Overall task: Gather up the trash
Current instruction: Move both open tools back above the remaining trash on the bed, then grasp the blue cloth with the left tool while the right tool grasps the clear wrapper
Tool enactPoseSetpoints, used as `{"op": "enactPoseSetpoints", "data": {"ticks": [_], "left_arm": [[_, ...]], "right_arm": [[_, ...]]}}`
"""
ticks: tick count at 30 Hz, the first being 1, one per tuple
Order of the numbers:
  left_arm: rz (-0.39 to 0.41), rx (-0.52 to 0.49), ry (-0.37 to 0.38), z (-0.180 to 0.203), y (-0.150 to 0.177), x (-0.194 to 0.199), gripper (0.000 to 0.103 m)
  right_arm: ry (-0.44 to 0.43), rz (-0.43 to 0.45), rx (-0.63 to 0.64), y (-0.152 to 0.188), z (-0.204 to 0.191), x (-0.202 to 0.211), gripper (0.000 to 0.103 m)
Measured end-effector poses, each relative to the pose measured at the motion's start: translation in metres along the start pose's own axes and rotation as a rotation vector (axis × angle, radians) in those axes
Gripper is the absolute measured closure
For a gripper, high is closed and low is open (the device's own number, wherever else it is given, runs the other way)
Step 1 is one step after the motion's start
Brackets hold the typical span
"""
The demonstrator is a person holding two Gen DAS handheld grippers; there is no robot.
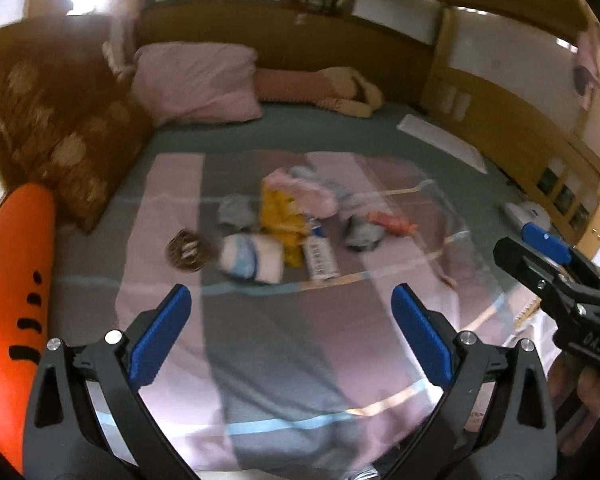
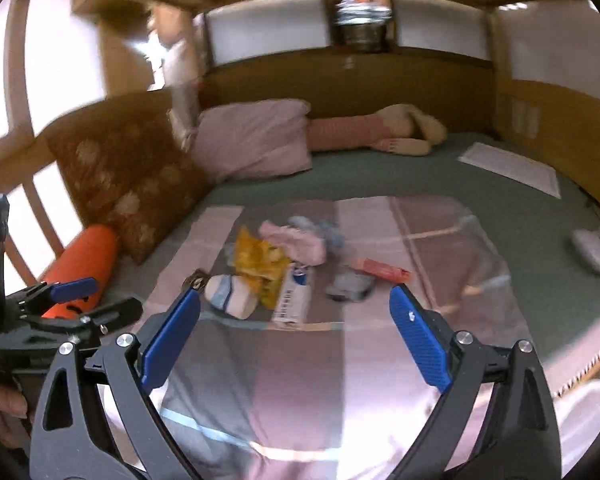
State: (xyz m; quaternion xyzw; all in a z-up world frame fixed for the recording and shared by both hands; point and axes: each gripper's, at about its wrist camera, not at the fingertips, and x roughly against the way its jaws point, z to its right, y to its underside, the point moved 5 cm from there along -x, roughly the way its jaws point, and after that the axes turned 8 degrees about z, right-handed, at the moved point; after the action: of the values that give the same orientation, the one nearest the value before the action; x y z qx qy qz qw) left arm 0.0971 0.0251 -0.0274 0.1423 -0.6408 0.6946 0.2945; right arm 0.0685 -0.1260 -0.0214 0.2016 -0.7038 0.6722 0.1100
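At the left edge of the left wrist view a long orange carrot-shaped cushion [image 1: 16,296] is seen, with a brown floral pillow [image 1: 56,136] above it. At bottom centre the left gripper [image 1: 291,334] is held wide open with nothing between its blue pads. Mid-frame, on the pink-and-grey checked blanket [image 1: 284,360], the trash is heaped: a yellow crinkled snack bag [image 1: 282,216], a white printed carton [image 1: 319,258] just beside it, and a red wrapper [image 1: 390,222] further right. In the right wrist view the right gripper [image 2: 295,336] is likewise spread open and empty, below the same heap
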Motion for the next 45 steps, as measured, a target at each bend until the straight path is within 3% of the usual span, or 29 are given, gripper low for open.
{"op": "enactPoseSetpoints", "data": {"ticks": [4, 7, 10, 45], "left_arm": [[0.016, 0.002, -0.081, -0.024, 0.009, -0.009, 0.003], [-0.009, 0.002, -0.127, -0.028, 0.016, -0.022, 0.003], [-0.026, 0.021, -0.077, -0.026, 0.017, -0.021, 0.003], [-0.082, 0.025, -0.044, -0.017, 0.030, -0.034, 0.003]], "right_arm": [[0.037, 0.007, 0.067, 0.024, -0.014, -0.015, 0.010], [0.027, -0.068, 0.024, 0.048, -0.005, -0.022, 0.010], [0.033, -0.047, 0.026, 0.045, -0.003, -0.018, 0.010], [0.022, -0.060, 0.003, 0.047, -0.004, -0.026, 0.009]]}}
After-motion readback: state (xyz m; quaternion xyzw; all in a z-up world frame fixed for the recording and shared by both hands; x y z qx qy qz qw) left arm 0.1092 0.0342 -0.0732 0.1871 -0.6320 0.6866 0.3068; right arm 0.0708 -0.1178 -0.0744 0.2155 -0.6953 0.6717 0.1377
